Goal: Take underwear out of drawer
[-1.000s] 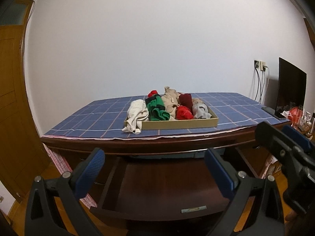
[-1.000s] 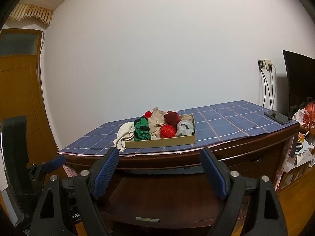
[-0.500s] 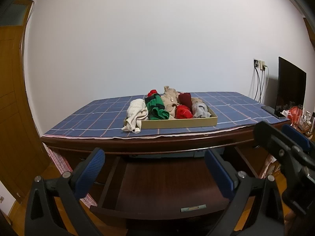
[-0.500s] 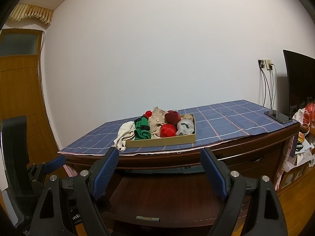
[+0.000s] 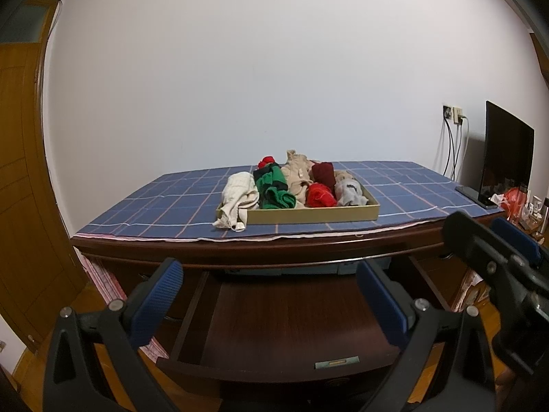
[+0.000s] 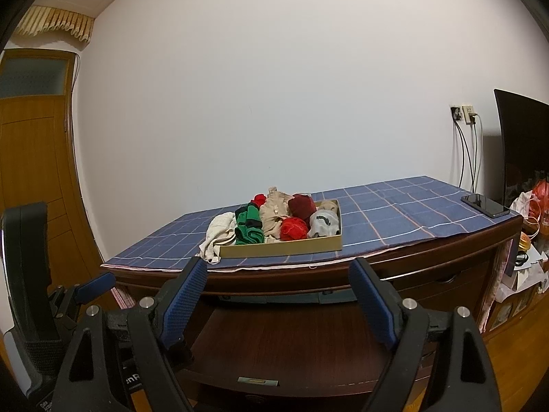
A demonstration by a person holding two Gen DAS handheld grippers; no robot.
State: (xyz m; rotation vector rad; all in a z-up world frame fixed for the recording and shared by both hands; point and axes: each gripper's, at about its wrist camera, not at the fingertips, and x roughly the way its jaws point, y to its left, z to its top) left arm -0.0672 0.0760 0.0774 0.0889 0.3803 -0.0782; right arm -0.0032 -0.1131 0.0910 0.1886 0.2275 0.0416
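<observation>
room in a home, dark wooden desk under a blue checked cloth, wooden door, fringed curtain pelmet, wall socket with cables, black screen, wooden floor

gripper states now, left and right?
Left gripper: open, holding nothing.
Right gripper: open, holding nothing.

A dark wooden bench stands against the pale wall, its top covered by a blue checked cloth whose front hem hangs just over the edge. Near the middle of the cloth sits a shallow cardboard tray filled with rolled underwear; a cream piece spills over its left end onto the cloth. A dark phone lies at the far right end. Below the top, the bench's drawer is pulled out.
</observation>
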